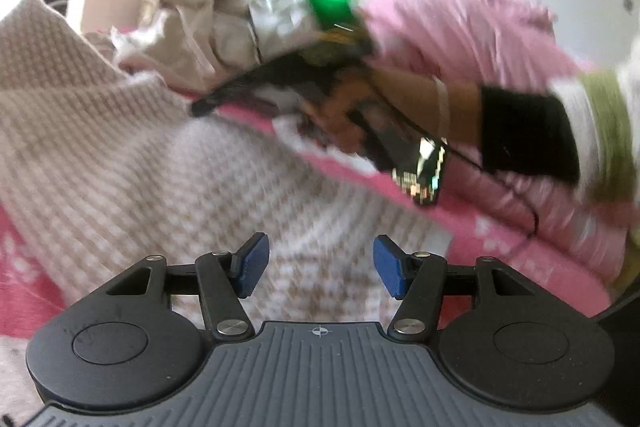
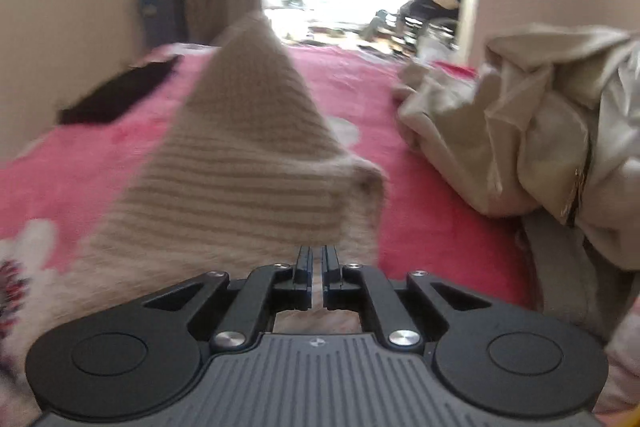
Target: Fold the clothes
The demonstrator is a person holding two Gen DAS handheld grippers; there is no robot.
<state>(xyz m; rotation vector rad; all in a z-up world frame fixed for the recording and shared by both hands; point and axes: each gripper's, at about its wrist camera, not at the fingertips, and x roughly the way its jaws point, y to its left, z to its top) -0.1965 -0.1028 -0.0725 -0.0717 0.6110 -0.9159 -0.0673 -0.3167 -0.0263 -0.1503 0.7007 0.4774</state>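
Note:
A beige ribbed knit sweater (image 1: 172, 163) lies spread over the pink bed cover (image 1: 24, 291). My left gripper (image 1: 318, 265) hovers just above it, open, blue pads apart with nothing between them. In the right wrist view the sweater (image 2: 248, 167) rises in a tented peak away from the bed. My right gripper (image 2: 317, 269) is shut on its near edge, with cloth pinched in the thin gap. The right gripper (image 1: 200, 107) also shows in the left wrist view, held by a hand (image 1: 360, 103), its tips at the sweater's far edge.
A crumpled beige and grey jacket (image 2: 528, 131) is heaped on the bed at the right. A dark flat cloth (image 2: 120, 91) lies at the far left of the pink cover (image 2: 432, 211). A pink quilt (image 1: 472, 27) is bunched behind the hand. A bright window opening is beyond the bed.

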